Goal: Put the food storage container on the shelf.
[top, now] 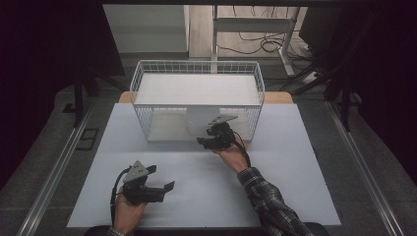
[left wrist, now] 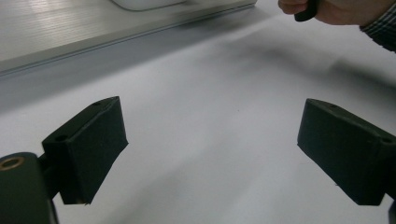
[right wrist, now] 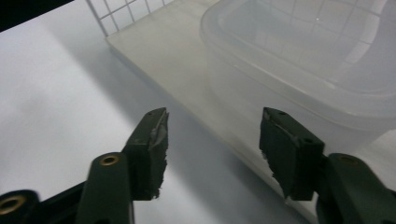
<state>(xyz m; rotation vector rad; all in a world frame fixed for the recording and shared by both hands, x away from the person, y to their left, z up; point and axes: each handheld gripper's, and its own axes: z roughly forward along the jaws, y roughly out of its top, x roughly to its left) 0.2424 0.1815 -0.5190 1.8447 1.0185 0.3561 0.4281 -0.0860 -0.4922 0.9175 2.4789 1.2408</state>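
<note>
A clear plastic container (right wrist: 299, 56) stands on the pale floor board (right wrist: 177, 60) of a white wire rack (top: 196, 69) at the back middle of the table. In the high view the container (top: 201, 120) shows as a pale shape under the rack's flat top. My right gripper (right wrist: 212, 135) is open at the rack's front edge, just short of the container, with nothing between its jaws. It also appears in the high view (top: 209, 136). My left gripper (top: 162, 178) rests low at the front left, wide open over bare table (left wrist: 212, 140).
The white table sheet (top: 275, 172) spreads around both hands. The person's right hand (left wrist: 336, 9) shows far off in the left gripper view. Behind the table are a desk frame and cables on the floor (top: 260, 39). Dark floor and rails flank the table.
</note>
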